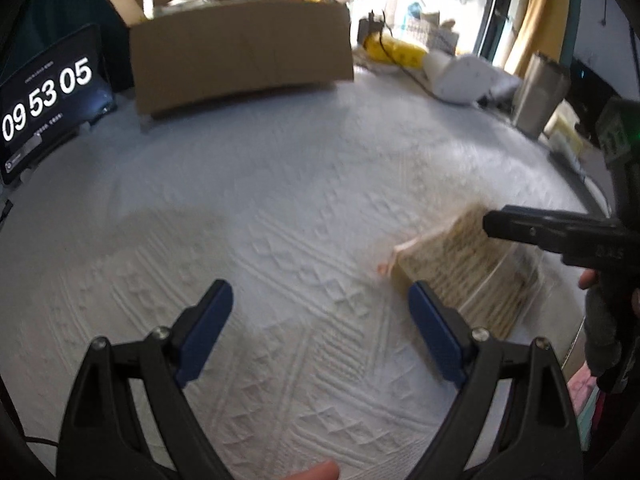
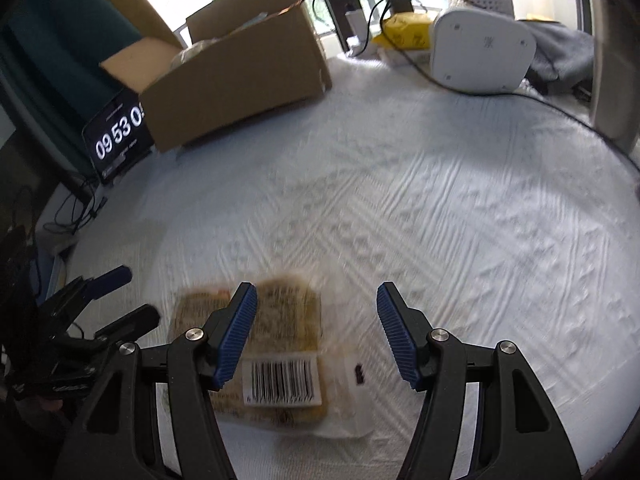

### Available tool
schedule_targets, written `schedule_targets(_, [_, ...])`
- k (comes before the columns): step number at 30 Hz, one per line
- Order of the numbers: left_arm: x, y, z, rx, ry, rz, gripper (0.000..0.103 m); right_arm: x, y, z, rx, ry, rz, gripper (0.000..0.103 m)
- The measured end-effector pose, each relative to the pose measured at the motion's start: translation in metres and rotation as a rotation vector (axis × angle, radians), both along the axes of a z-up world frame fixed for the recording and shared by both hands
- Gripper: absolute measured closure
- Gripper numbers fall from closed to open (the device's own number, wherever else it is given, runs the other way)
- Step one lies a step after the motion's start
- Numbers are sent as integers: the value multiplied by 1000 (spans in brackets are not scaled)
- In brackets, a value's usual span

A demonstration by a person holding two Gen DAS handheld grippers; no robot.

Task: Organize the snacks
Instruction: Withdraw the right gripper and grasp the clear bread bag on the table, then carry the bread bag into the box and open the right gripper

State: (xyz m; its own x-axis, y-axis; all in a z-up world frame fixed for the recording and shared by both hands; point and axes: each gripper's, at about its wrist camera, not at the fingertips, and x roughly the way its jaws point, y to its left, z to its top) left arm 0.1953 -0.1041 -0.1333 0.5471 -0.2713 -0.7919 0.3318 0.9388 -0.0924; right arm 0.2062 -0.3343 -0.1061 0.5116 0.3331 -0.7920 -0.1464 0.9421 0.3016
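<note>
A flat snack packet (image 2: 280, 344) in a clear wrapper, tan inside with a barcode label, lies on the white textured cloth (image 2: 440, 220). My right gripper (image 2: 316, 296) hangs open just above it. The packet sits under its left finger, and nothing is between the pads. In the left wrist view the same packet (image 1: 460, 276) lies just right of my left gripper (image 1: 320, 296), which is open and empty over bare cloth. One of the right gripper's fingers (image 1: 520, 230) reaches over the packet's far edge. In the right wrist view the left gripper (image 2: 128, 296) shows at the left, open.
An open cardboard box (image 1: 240, 52) stands at the back with items inside. A tablet showing a clock (image 1: 48, 96) leans to its left. A white appliance (image 2: 480, 52), a yellow bag (image 2: 404, 30) and cables (image 2: 560, 108) crowd the back right. The table edge curves at the right.
</note>
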Motion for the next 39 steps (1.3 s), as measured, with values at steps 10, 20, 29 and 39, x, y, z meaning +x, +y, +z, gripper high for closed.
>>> schedule_targets(10, [3,-5,-9,21,10,18,13,-9,24,1,36,-18,92,40])
schedule_targets(20, [10,16,20,-52,-73,68,13,0,21,28,63,-111,80,75])
schedule_targets(29, [33,65,53,-87,-146,181,13,31,23,80,23,-252,70,79])
schedule_targets(39, [65,112,84,-89,-238,269,13,103,27,142,-12,-414,18,79])
